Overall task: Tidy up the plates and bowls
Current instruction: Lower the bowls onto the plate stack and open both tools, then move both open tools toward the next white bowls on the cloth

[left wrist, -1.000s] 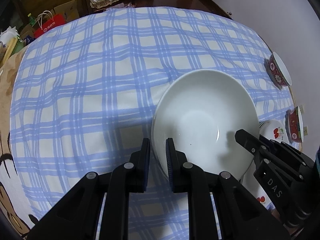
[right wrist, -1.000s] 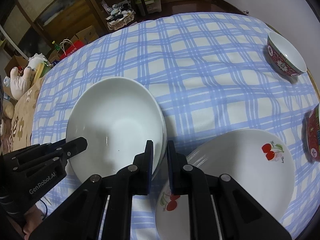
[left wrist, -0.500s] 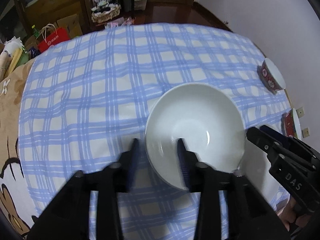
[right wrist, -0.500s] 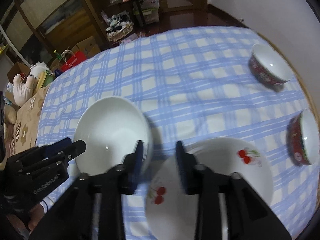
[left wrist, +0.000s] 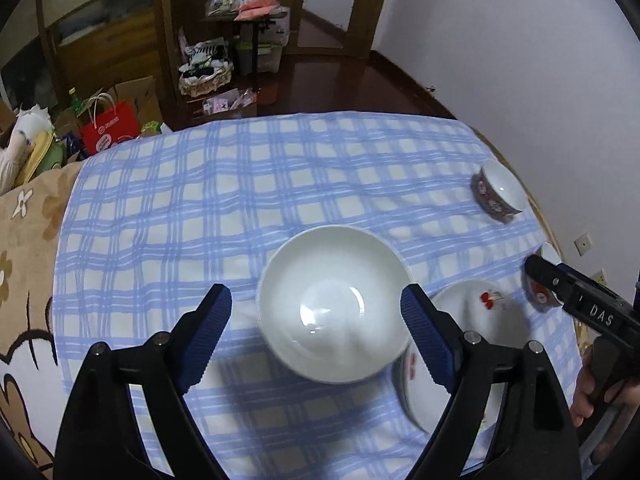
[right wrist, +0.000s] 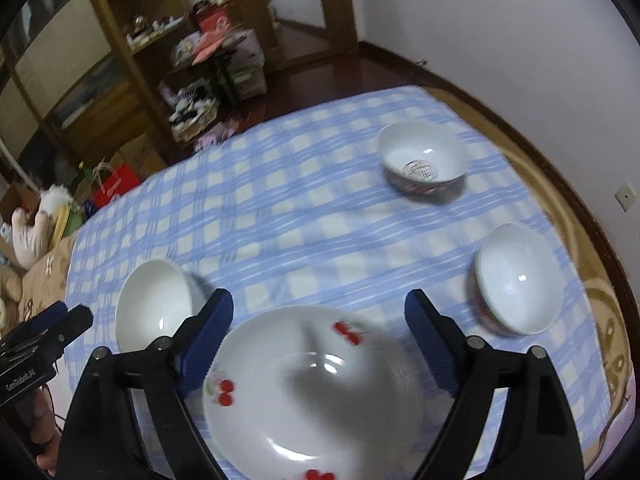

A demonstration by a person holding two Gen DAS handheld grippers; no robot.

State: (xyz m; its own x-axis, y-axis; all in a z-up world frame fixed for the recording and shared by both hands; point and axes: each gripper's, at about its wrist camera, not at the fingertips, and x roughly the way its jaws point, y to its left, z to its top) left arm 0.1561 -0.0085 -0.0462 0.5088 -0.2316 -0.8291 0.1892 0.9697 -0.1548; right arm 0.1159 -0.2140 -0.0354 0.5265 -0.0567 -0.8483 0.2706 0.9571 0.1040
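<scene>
Between the spread jaws of the left gripper (left wrist: 316, 312), seen from above, sits a plain white bowl (left wrist: 334, 304) on the blue-and-white checked tablecloth (left wrist: 248, 184); the jaws are opening, stand wide of the rim on both sides, and neither pad touches it. Just right of the right-hand jaw lies a white plate with cherry prints (left wrist: 476, 312), partly tucked behind that jaw and close beside the bowl. Beyond that jaw, toward the far right edge of the cloth, stands a small red-patterned bowl (left wrist: 498, 192); a second such bowl is largely hidden behind the other tool. In the right wrist view the right gripper (right wrist: 319, 320) hangs over the cherry plate (right wrist: 312, 388), its jaws likewise opening, wide apart, with nothing gripped; the plate lies below the gap, clear of both pads. Left of its left jaw is the white bowl (right wrist: 154, 304). Right of its right jaw rests one red-patterned bowl (right wrist: 516, 280), and farther ahead of that jaw another (right wrist: 422, 164) with a round mark inside. A hand (left wrist: 588, 388) holds the right tool's grip at the frame edge.
</scene>
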